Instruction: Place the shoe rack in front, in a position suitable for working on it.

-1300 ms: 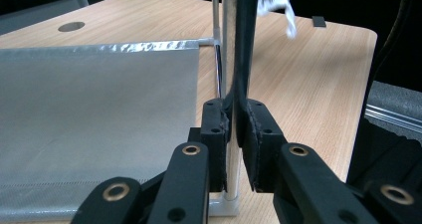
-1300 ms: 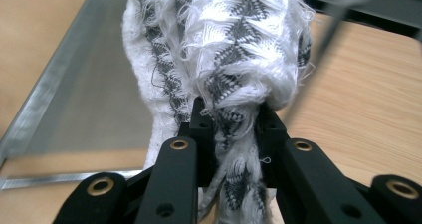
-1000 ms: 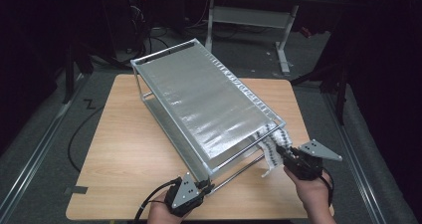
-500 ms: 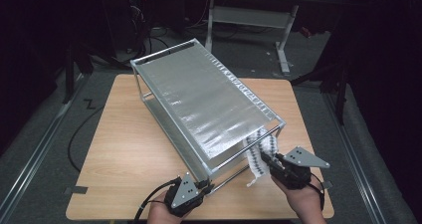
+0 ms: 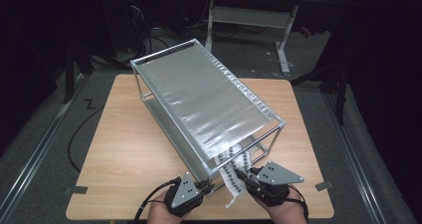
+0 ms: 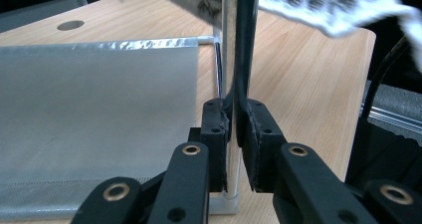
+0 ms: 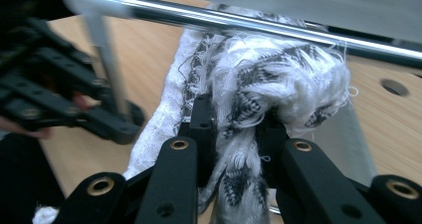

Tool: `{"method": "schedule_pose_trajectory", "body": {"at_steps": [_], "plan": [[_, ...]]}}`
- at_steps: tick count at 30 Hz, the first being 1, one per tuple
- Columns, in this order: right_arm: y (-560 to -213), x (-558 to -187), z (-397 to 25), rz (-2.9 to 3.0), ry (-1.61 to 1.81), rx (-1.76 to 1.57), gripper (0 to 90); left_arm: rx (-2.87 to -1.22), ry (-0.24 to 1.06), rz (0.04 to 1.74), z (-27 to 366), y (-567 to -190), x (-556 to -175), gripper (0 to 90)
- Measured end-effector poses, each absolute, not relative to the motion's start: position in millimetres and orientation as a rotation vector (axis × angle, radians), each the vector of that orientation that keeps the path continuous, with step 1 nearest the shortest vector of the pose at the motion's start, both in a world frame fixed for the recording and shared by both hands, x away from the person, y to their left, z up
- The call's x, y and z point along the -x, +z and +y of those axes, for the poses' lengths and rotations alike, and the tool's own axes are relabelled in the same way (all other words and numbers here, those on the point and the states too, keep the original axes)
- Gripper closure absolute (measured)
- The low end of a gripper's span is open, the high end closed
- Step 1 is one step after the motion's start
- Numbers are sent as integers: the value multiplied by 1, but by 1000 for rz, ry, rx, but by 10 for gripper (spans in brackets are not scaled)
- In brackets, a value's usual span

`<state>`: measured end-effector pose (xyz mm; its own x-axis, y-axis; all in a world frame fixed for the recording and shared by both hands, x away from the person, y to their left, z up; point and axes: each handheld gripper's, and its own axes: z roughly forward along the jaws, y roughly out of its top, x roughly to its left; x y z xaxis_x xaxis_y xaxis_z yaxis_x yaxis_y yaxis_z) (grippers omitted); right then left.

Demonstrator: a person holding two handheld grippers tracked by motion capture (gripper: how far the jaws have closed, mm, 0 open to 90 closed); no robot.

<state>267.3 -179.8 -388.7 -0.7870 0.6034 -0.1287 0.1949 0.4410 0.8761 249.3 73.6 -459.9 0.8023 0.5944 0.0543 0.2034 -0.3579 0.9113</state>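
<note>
A silver metal rack [image 5: 209, 104] with mesh shelves stands aslant on the wooden table [image 5: 124, 149]. My left gripper [image 5: 201, 186] is shut on the rack's near corner post [image 6: 228, 45], its pads [image 6: 215, 129] clamped on the tube just above the foot. A white cloth with a black pattern [image 5: 233, 176] hangs out of the rack's near end, below the top shelf. My right gripper [image 5: 245, 176] is shut on a bunched part of this cloth [image 7: 278, 79], just under a rack crossbar [image 7: 224, 20]. The cloth's lower end trails to the table.
The lower mesh shelf [image 6: 94, 114] spreads left of the held post. A desk frame [image 5: 249, 15] and cables [image 5: 84, 129] lie on the dark floor beyond the table. Tape marks [image 5: 75, 190] sit at the table's near corners. Bare tabletop lies left of the rack.
My right gripper has moved left and toward the person, drawing the cloth from the rack's right corner to the middle of its near end. The left gripper has stayed on the post.
</note>
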Motion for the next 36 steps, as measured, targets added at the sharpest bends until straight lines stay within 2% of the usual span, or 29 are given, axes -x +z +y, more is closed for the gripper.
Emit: {"method": "schedule_pose_trajectory", "body": {"at_steps": [9, 16, 24, 36], "plan": [[-385, -244, -154, 2322, 1340, -527, 758, -1930, 460, 598, 74, -460, -250, 803], [-385, -241, -152, 2316, 1348, -505, 759, -1930, 460, 598, 74, -460, -250, 804], [-385, -253, -167, 2272, 1325, -568, 762, -1928, 454, 602, 74, -460, -250, 805], [-389, -296, -218, 2107, 1293, -810, 761, -1933, 451, 603, 75, -459, -250, 804]]}}
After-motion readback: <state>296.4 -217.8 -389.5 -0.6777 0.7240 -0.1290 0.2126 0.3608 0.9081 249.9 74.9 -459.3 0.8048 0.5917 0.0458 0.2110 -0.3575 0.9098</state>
